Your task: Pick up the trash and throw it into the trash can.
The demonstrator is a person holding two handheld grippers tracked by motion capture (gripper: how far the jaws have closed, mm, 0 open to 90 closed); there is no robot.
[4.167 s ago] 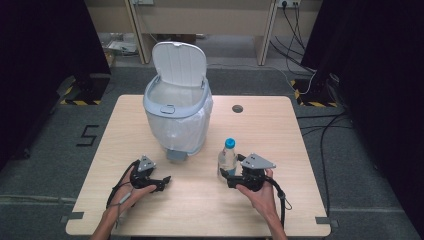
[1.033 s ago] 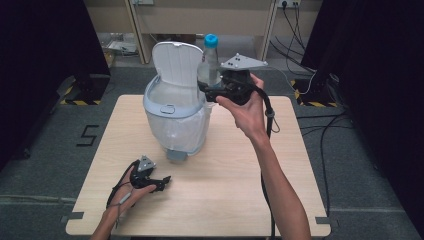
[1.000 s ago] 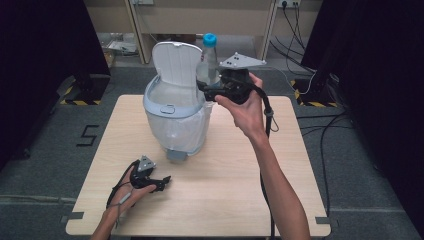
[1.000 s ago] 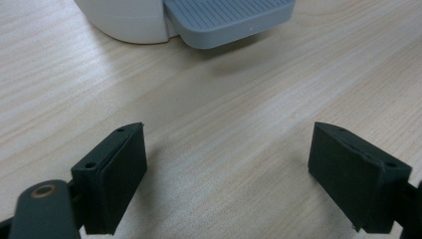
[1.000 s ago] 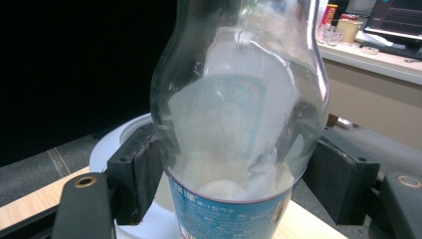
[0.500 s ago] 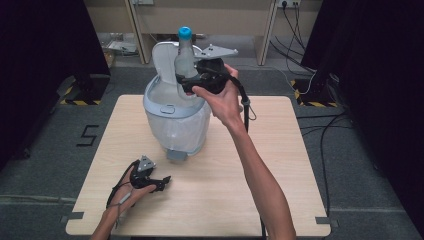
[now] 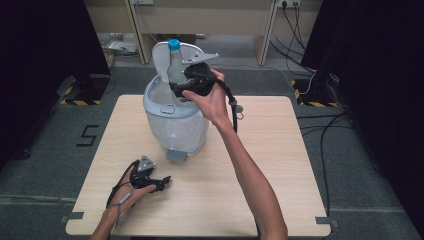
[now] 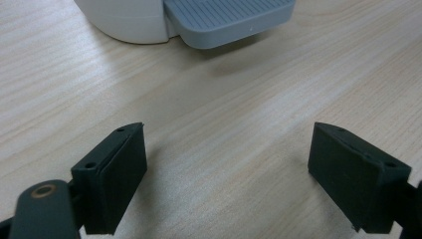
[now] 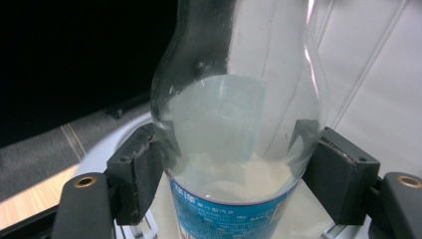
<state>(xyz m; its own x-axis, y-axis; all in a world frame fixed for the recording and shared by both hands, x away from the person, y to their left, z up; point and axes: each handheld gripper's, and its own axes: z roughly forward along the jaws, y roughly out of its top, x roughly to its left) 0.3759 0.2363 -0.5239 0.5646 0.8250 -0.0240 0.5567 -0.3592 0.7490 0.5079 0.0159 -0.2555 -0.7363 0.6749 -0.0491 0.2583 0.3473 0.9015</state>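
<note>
Item one: we are gripping a clear water bottle (image 7: 175, 67) with a blue cap in our right gripper (image 7: 186, 86), its jaws clamped on the shoulder above the blue label, upright over the open pedal bin (image 7: 175, 122). Item two: our left gripper (image 7: 161, 181) is resting on the counter (image 7: 280, 150), jaws spread and empty, near the bin's grey pedal (image 8: 229, 20).

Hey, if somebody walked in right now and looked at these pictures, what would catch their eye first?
First, the clear water bottle with its blue cap, held upright in the right gripper above the open pedal bin at the far middle of the table. The bin's lid stands up behind the bottle. Next, the left gripper rests near the table's front left edge, jaws open and holding nothing, pointing toward the bin's grey pedal.
</note>
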